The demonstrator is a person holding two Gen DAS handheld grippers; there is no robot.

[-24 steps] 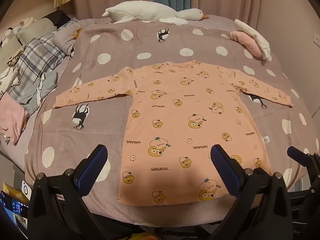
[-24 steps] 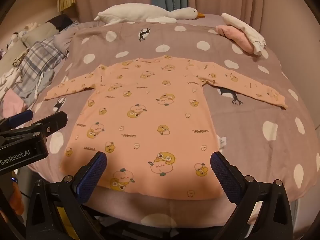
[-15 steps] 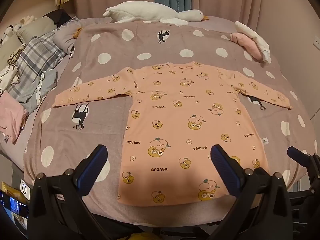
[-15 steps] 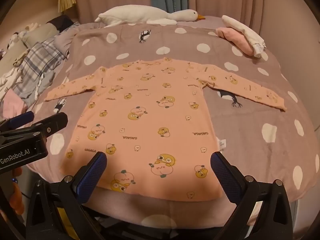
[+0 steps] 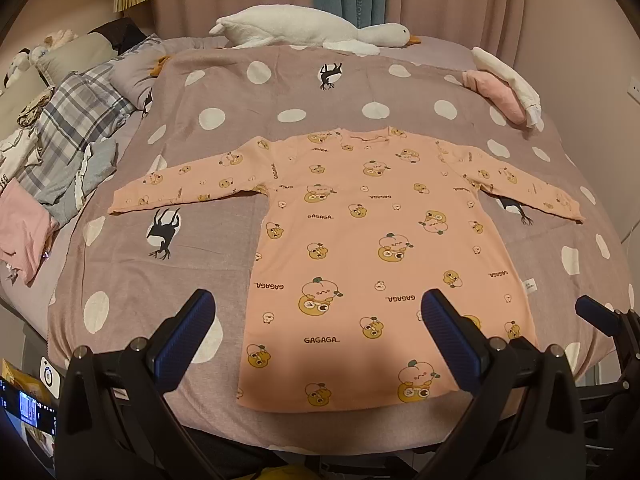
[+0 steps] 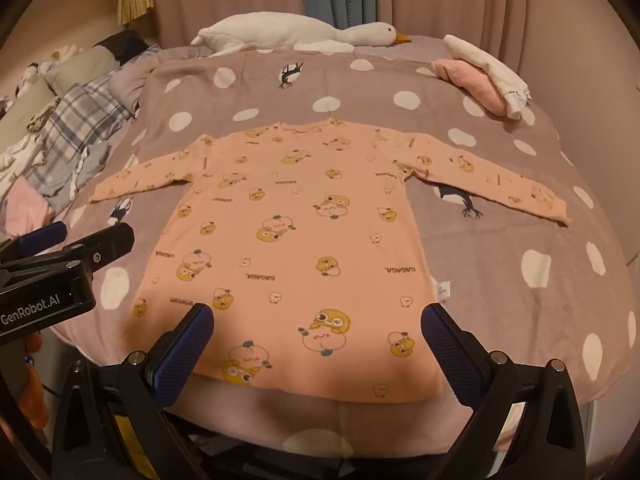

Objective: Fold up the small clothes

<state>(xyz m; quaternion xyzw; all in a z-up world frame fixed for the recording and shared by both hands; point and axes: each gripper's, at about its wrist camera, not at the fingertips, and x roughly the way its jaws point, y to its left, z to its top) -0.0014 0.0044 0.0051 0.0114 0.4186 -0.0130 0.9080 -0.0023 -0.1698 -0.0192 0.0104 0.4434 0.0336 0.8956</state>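
A small peach long-sleeved shirt (image 5: 360,240) with cartoon prints lies flat on the bed, both sleeves spread out sideways; it also shows in the right wrist view (image 6: 296,240). My left gripper (image 5: 318,320) is open and empty, held above the shirt's hem near the bed's front edge. My right gripper (image 6: 318,328) is open and empty, also above the hem. The right gripper shows at the right edge of the left wrist view (image 5: 604,320), and the left gripper at the left edge of the right wrist view (image 6: 60,264).
The bed has a mauve dotted cover (image 5: 224,128). A white goose plush (image 5: 304,32) lies at the back. Folded pink and white clothes (image 5: 504,88) sit at the back right. A pile of plaid and pink clothes (image 5: 60,152) lies along the left side.
Both grippers have drawn back and up slightly, so the shirt sits a little farther off in both views. The shirt has not moved.
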